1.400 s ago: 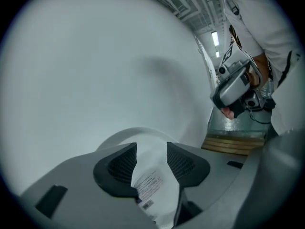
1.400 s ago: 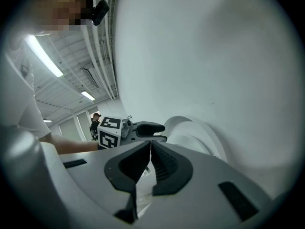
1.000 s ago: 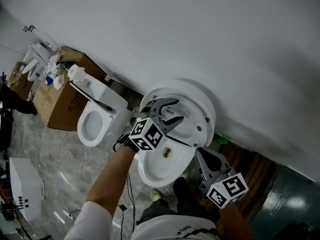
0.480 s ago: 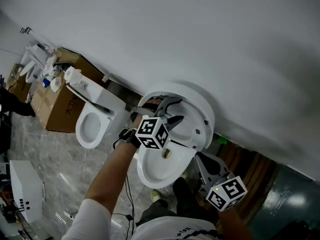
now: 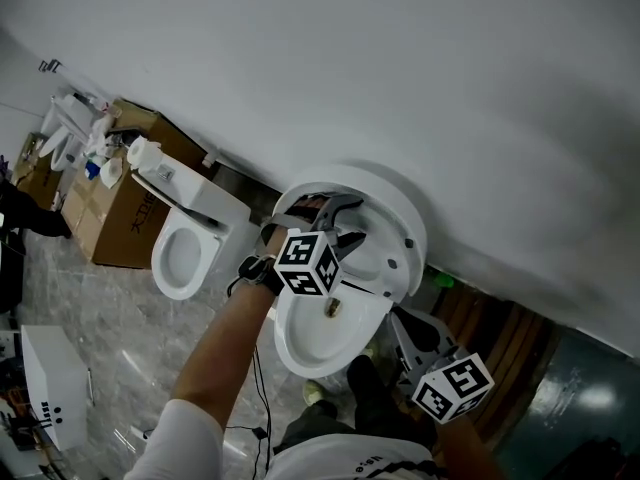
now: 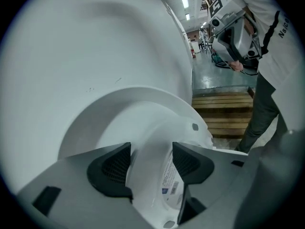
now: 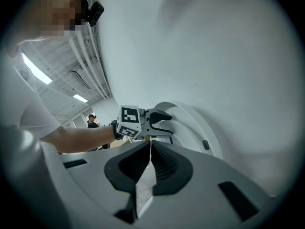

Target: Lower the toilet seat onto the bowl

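Note:
A white toilet stands against the wall with its seat (image 5: 378, 255) and lid (image 5: 400, 200) both raised over the bowl (image 5: 318, 340). My left gripper (image 5: 348, 220) reaches the seat's upper left rim. In the left gripper view the jaws of this gripper (image 6: 151, 159) stand wide, and the white seat rim (image 6: 153, 140) runs between the two dark pads (image 6: 114, 165). I see no squeeze on the rim. My right gripper (image 5: 402, 314) hangs low at the bowl's right side, away from the seat. Its jaws (image 7: 150, 151) are shut on nothing.
A second toilet (image 5: 185, 250) stands to the left, in front of cardboard boxes (image 5: 118, 213). A wooden pallet (image 5: 492, 336) lies to the right of the bowl. A cable (image 5: 256, 408) trails on the marble floor, and a white unit (image 5: 48, 376) sits at the far left.
My left gripper has shifted slightly up and right along the raised seat, and its jaws look a little wider round the rim. The right gripper has hardly moved.

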Tool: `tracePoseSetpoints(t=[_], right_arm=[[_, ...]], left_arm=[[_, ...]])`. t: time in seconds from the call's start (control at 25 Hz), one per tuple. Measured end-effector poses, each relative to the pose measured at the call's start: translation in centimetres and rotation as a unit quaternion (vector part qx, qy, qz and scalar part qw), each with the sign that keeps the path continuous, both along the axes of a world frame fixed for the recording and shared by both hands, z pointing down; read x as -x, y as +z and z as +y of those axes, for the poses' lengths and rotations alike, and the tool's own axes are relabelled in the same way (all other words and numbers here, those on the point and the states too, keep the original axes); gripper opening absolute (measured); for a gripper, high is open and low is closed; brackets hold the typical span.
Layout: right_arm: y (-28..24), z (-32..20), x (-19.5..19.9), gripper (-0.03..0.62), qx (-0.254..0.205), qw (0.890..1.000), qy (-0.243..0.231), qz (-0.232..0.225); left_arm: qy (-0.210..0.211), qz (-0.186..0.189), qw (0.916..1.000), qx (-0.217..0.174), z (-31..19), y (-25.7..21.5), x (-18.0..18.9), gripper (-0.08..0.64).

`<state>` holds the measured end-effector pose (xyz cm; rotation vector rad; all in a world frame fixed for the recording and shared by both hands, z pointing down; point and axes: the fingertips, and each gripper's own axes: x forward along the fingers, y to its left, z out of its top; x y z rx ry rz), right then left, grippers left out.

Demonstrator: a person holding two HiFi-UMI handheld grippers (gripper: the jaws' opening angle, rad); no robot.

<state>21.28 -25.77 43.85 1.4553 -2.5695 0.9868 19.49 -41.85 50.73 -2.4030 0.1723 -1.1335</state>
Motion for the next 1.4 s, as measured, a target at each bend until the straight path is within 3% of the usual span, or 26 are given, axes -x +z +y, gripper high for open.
tracePoseSetpoints(t=[0.2,0.52,0.88,1.2,1.32,1.4], right_arm=[[0.0,0.6,0.4,0.017,-0.002,1.000,0.002,-0.014],[0.0,2.9,1.8,0.017,-0.002,1.000,-0.008,-0.017],[0.0,6.0,3.9,0.017,0.000,1.000,-0.003,-0.018],[-0.8,9.5,5.6,0.017,-0.008,1.000,0.011,-0.011],[-0.8,10.7,5.2,0.017,-0.008,1.000,0.025,-0.011],[-0.8,11.5,4.9,0.017,-0.007,0.999,0.034,-0.012]], left_arm=[[-0.007,0.022,0.9997,-0.007,2.5,-0.8,1.4,0.264],[-0.002,0.022,0.9997,-0.013,7.3,-1.7,4.1,0.262],[0.032,-0.012,0.9994,0.000,13.3,-1.4,8.0,0.259],[0.062,-0.028,0.9976,0.007,16.7,-0.8,9.0,0.265],[0.069,-0.039,0.9965,0.026,17.6,0.0,9.3,0.187],[0.076,-0.051,0.9950,0.039,18.7,0.3,9.9,0.176]])
